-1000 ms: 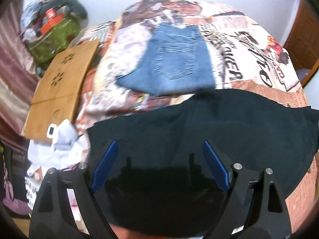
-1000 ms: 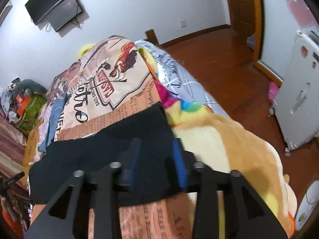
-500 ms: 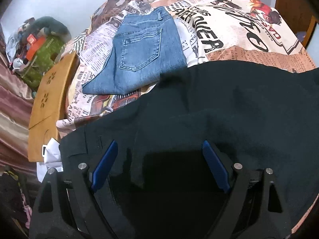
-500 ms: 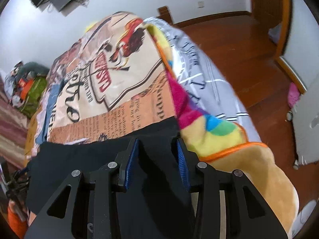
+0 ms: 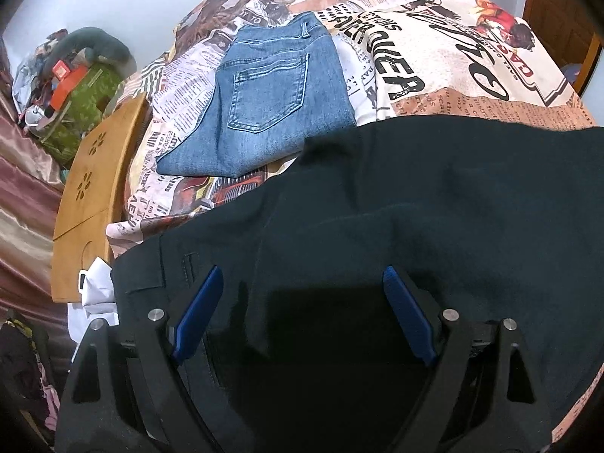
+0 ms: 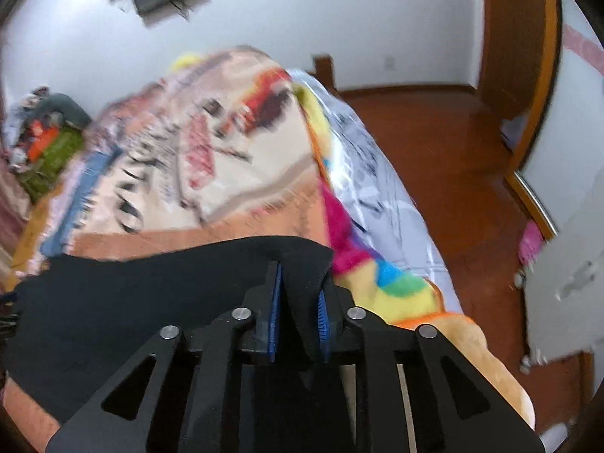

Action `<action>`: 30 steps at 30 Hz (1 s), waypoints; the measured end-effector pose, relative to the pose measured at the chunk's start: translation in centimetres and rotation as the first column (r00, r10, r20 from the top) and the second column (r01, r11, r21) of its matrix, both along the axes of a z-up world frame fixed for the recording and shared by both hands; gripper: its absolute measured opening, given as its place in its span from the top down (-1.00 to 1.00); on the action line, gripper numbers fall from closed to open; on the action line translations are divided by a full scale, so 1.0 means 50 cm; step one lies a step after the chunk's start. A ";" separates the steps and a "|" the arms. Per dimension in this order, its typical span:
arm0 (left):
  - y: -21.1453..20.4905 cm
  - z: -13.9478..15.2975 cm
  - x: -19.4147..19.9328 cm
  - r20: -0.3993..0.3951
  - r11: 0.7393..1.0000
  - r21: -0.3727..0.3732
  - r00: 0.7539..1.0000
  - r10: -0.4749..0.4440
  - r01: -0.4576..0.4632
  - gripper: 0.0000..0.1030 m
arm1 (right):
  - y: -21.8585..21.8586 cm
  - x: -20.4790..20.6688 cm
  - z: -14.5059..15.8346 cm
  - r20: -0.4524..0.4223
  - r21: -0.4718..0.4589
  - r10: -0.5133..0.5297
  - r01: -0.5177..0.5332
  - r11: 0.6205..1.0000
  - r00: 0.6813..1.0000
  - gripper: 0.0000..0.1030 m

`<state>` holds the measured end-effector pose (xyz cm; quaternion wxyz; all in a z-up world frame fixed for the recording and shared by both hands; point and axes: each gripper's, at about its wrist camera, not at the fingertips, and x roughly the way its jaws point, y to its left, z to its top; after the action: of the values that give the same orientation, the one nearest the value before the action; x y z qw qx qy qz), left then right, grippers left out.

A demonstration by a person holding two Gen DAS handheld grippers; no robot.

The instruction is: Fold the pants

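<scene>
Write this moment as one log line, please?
right claw: just closed, pinching black pants | left claw: open over pants | folded jeans: behind

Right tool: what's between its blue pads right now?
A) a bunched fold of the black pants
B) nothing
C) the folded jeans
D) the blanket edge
A: the right tool has just been closing and its blue pads now pinch a raised fold of the black pants.

Even, bright indoor light. Left wrist view sharp; right wrist view motion-blurred. Fisheye bends edges; corners black.
</scene>
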<state>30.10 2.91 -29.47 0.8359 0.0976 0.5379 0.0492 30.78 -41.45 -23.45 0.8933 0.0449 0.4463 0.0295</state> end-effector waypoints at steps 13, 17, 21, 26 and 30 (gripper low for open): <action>-0.108 0.027 0.036 0.004 0.989 0.012 0.989 -0.151 0.150 -0.69 | -0.065 -0.137 0.048 0.003 -0.012 -0.094 0.094 0.995 0.996 -0.02; -0.168 0.027 0.028 0.022 0.978 0.077 0.980 -0.198 0.196 -0.69 | -0.064 -0.195 0.038 -0.032 0.085 -0.100 0.102 0.991 0.994 -0.22; -0.182 0.031 0.021 0.017 0.976 0.080 0.979 -0.205 0.203 -0.69 | -0.050 -0.242 0.012 -0.084 0.171 -0.101 0.115 0.979 0.991 -0.34; -0.169 0.033 0.008 0.010 0.981 0.018 0.981 -0.192 0.192 -0.70 | -0.026 -0.275 -0.017 -0.117 0.257 -0.096 0.123 0.959 0.988 -0.34; -0.155 0.032 -0.007 0.014 0.985 -0.037 0.986 -0.166 0.167 -0.70 | -0.016 -0.272 -0.030 -0.120 0.296 -0.122 0.153 0.943 0.985 -0.39</action>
<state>29.73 -4.82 -27.86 0.8417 0.1262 0.5242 -0.0304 17.16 -42.26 -24.96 0.8521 0.2143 0.4763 0.0331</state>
